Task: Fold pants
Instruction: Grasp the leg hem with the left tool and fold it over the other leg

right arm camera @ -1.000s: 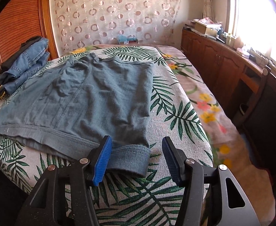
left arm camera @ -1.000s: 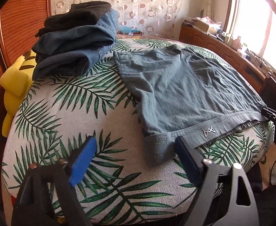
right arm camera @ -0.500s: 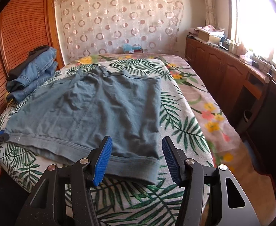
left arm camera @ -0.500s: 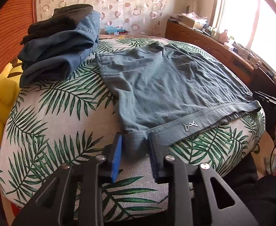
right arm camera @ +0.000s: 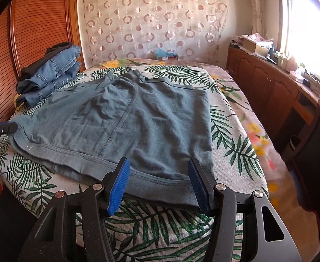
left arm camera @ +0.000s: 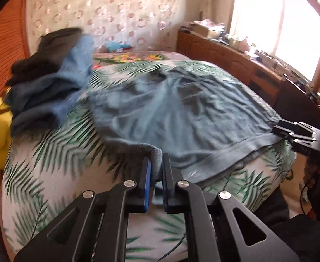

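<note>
Grey-blue cotton pants (right arm camera: 125, 118) are lying flat on the leaf-print bed (right arm camera: 160, 224). Left gripper (left arm camera: 155, 170) is pinching one waistband corner; right gripper (right arm camera: 157, 183), jaws wide, should be closing squarely on the other corner.

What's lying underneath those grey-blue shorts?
The shorts lie on a palm-leaf bedspread, which shows all around them. Whatever lies directly beneath the fabric is covered. The left gripper pinches one corner.
</note>
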{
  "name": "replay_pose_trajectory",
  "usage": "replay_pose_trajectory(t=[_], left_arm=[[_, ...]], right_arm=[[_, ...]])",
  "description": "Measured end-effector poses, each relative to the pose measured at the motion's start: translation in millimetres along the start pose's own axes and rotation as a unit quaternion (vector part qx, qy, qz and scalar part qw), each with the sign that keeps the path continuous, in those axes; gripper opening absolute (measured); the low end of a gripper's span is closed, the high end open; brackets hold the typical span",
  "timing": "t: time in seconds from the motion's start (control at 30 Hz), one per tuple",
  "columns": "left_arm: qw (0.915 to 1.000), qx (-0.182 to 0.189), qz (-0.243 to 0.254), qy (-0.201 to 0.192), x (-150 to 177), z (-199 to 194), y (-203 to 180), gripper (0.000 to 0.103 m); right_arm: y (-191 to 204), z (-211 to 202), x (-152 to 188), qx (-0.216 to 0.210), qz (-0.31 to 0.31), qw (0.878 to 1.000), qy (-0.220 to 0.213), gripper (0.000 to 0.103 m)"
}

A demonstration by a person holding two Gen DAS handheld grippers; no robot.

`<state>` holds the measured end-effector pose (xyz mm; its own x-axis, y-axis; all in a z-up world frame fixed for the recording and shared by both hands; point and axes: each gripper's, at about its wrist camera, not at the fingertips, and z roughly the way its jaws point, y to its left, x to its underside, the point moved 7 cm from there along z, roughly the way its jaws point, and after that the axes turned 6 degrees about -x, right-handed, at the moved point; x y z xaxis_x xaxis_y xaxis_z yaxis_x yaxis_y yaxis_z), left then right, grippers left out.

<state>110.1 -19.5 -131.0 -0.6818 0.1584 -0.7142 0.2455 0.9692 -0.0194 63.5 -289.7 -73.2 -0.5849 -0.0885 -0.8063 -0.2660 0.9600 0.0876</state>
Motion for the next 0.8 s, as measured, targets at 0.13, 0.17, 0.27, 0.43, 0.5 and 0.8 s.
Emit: replay_pose_trajectory(t=[0.13,0.17,0.27,0.43,0.5,0.8], left_arm=[[0.9993,0.017,0.033,-0.007,-22,7,-28,0.009],[0.9990,0.022,0.038,-0.008,-26,8,-34,0.009],[0.9971,0.039,0.064,-0.014,-41,10,-61,0.009],[0.9932,0.067,0.093,-0.017,-58,11,-96,0.009],[0.9914,0.077,0.105,-0.015,-64,13,-113,0.009],[0.9902,0.075,0.117,-0.008,-73,15,-137,0.009]], right_arm=[[-3,2,-4,0.003,0.013,1.000,-0.001,0.057],[-4,2,-4,0.005,0.014,1.000,-0.002,0.057],[-8,0,-2,0.010,0.013,1.000,-0.002,0.057],[-16,-5,1,0.017,0.024,1.000,-0.006,0.057],[-19,-7,2,0.019,0.028,0.999,-0.008,0.057],[-15,-7,0,0.019,0.030,0.999,-0.012,0.057]])
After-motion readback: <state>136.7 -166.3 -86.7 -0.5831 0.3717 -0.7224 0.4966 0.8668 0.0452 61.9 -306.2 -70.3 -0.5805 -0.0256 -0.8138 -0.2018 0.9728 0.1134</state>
